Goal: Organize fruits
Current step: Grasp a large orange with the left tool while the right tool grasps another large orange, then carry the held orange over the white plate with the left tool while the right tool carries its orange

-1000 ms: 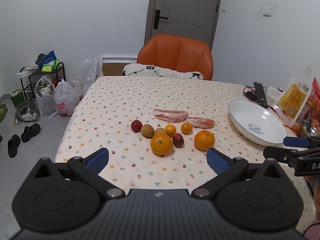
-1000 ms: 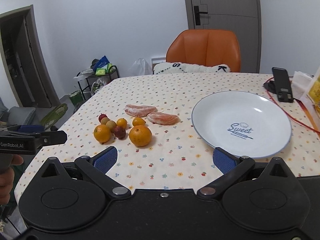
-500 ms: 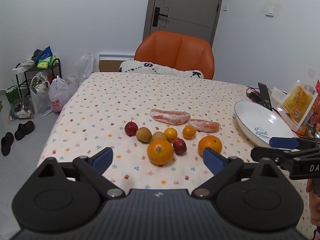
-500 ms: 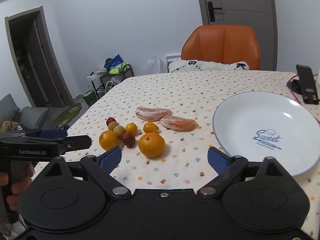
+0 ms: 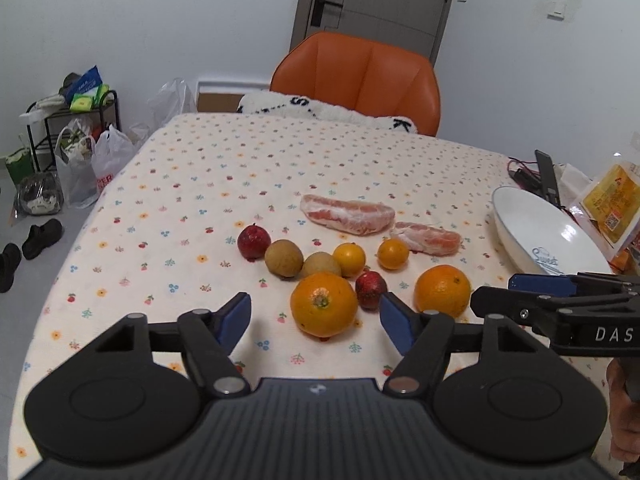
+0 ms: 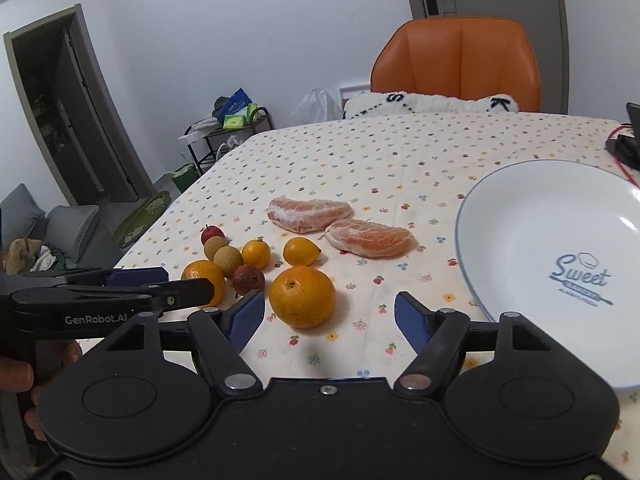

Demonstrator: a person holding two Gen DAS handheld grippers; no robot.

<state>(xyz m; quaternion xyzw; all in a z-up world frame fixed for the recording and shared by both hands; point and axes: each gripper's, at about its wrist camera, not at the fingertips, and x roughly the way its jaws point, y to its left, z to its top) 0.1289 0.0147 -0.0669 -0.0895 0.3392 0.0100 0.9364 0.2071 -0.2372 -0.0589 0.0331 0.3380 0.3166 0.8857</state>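
Both jaws wide open, empty — left gripper [image 5: 316, 314] framing the near orange [image 5: 323, 305], lower centre; right gripper [image 6: 329, 314] just right of its orange [image 6: 302, 296].

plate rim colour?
White plate with a thin blue rim line; clearest in the right wrist view.

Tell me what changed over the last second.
Both grippers came closer to the fruit: the left gripper now lines up with the near orange, the right gripper with the other orange. Jaws stayed open; no fruit moved; the plate stayed empty.
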